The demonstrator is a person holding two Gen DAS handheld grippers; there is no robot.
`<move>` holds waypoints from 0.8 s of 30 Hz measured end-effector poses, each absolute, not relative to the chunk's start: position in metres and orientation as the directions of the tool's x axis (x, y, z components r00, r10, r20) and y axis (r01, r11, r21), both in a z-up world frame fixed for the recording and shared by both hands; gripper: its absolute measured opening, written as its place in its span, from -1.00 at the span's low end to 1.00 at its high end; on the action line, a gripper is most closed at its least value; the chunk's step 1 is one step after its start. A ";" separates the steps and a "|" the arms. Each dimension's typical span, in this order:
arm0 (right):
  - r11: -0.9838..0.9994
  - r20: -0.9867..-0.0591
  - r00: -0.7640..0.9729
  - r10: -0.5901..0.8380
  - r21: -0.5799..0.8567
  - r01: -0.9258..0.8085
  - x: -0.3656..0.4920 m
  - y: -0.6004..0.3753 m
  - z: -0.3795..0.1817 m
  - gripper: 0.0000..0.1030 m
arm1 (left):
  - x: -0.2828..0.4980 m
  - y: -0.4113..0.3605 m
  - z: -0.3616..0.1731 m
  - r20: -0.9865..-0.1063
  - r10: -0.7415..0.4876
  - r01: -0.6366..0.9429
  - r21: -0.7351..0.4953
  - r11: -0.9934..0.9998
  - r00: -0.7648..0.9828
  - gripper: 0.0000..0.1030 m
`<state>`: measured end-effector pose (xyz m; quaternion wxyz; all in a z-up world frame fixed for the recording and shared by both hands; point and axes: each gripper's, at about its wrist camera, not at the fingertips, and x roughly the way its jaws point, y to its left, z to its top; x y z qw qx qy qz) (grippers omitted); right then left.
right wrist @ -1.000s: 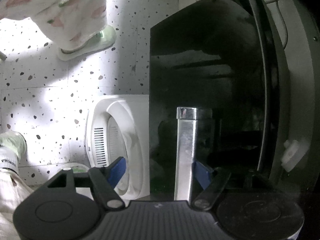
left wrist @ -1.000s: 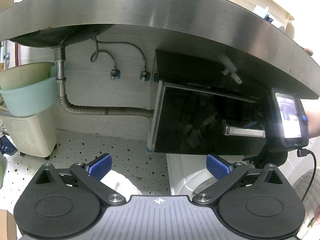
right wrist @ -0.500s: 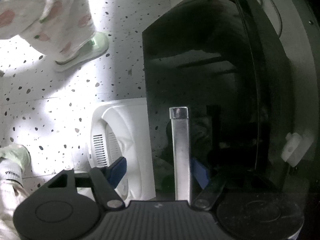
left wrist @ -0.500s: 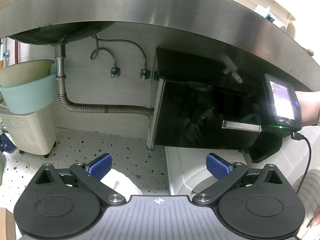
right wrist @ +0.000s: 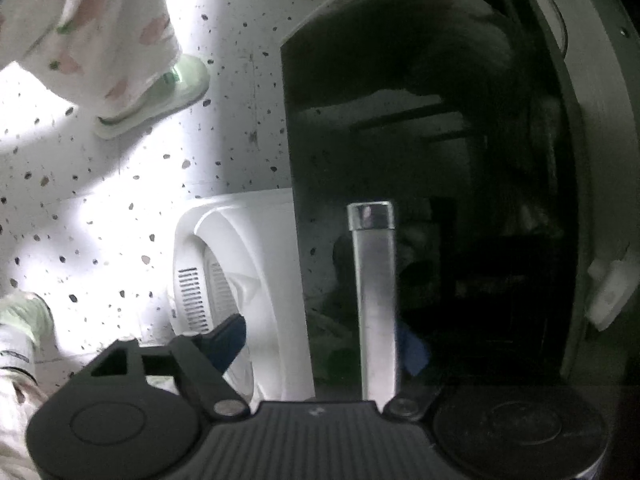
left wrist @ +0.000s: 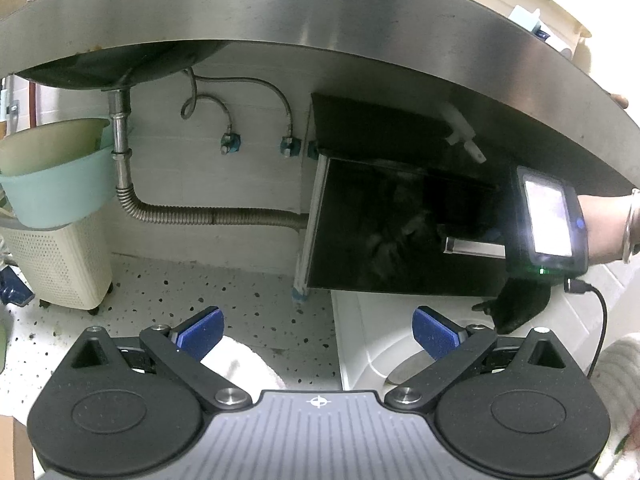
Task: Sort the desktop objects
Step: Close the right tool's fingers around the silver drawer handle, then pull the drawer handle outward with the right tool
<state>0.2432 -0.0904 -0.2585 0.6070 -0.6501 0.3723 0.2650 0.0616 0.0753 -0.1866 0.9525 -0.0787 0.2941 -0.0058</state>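
A black glossy drawer front (left wrist: 392, 232) sits under the steel counter (left wrist: 320, 12), with a silver bar handle (left wrist: 474, 246). In the right wrist view the handle (right wrist: 374, 292) runs between the right gripper's (right wrist: 320, 340) open blue fingers, one pad (right wrist: 226, 340) left of it and one behind it. The right gripper shows in the left wrist view (left wrist: 520, 304), under its lit screen (left wrist: 548, 220). My left gripper (left wrist: 318, 330) is open and empty, low above the speckled floor.
A white bin with a swing lid (left wrist: 384, 344) stands below the drawer, also in the right wrist view (right wrist: 236, 264). A sink drain hose (left wrist: 208, 216), a mint basin (left wrist: 52, 184) on a cream basket (left wrist: 60, 264), and the person's feet (right wrist: 160, 96) are around.
The drawer front has slid back toward the cabinet, with the right gripper following the handle. The left gripper has hardly moved.
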 end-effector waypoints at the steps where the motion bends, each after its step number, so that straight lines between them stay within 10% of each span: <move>1: -0.006 -0.786 0.594 -0.173 -0.602 -0.799 0.241 -0.090 -0.262 0.58 | 0.062 0.074 -0.186 -0.560 -0.057 -0.033 -0.149 0.988 0.827 0.97; 24: -0.074 -0.786 0.601 -0.143 -0.597 -0.799 0.190 -0.095 -0.264 0.60 | 0.066 0.077 -0.187 -0.561 -0.056 -0.039 -0.156 0.987 0.826 0.98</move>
